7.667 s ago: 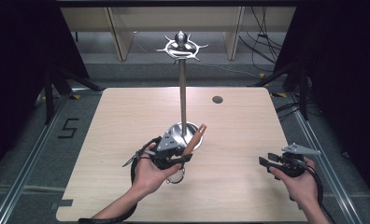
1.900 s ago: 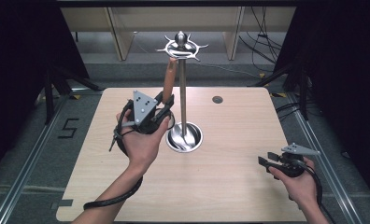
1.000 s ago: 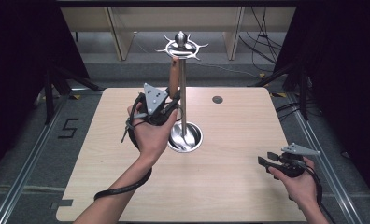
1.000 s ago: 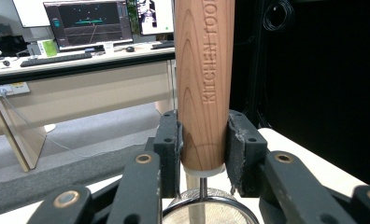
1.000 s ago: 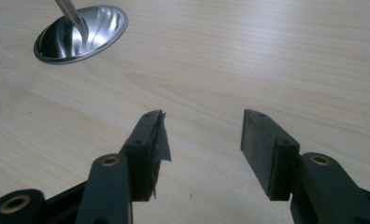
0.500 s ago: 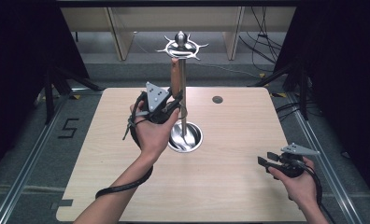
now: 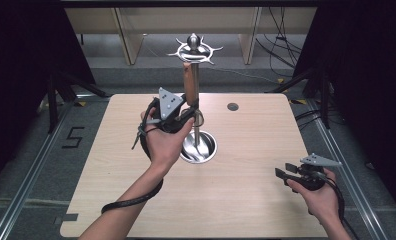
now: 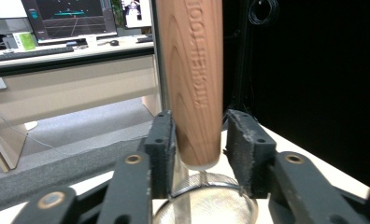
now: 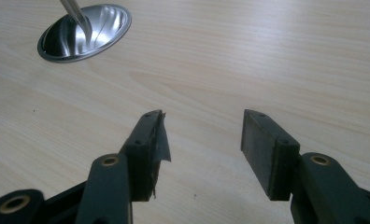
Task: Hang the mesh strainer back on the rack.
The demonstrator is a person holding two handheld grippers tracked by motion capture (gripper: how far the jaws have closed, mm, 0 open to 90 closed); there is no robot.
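A utensil with a wooden handle (image 7: 190, 82) hangs upright beside the pole of a metal stand (image 7: 199, 131), its top at the hooked crown (image 7: 194, 48). My left gripper (image 7: 190, 107) is raised at the handle's lower end. In the left gripper view the handle (image 8: 195, 84) stands between the jaws of the left gripper (image 8: 199, 140), which have just been opening; a gap shows at the right pad (image 8: 241, 149). A round mesh head (image 8: 206, 203) shows below. My right gripper (image 7: 283, 170) rests open at the table's front right, with bare table between the jaws of the right gripper (image 9: 202, 135).
The stand's shiny dish-shaped base (image 7: 206, 149) sits at mid table, also seen as the base (image 9: 82, 32) ahead of the right gripper. A small dark round spot (image 7: 232, 106) lies at the back of the wooden table (image 7: 256, 210). Dark curtains flank both sides.
The left hand has carried the wooden-handled utensil up from the base dish to the stand's top. Over the last second the handle went from leaning to upright. The right hand has not moved.
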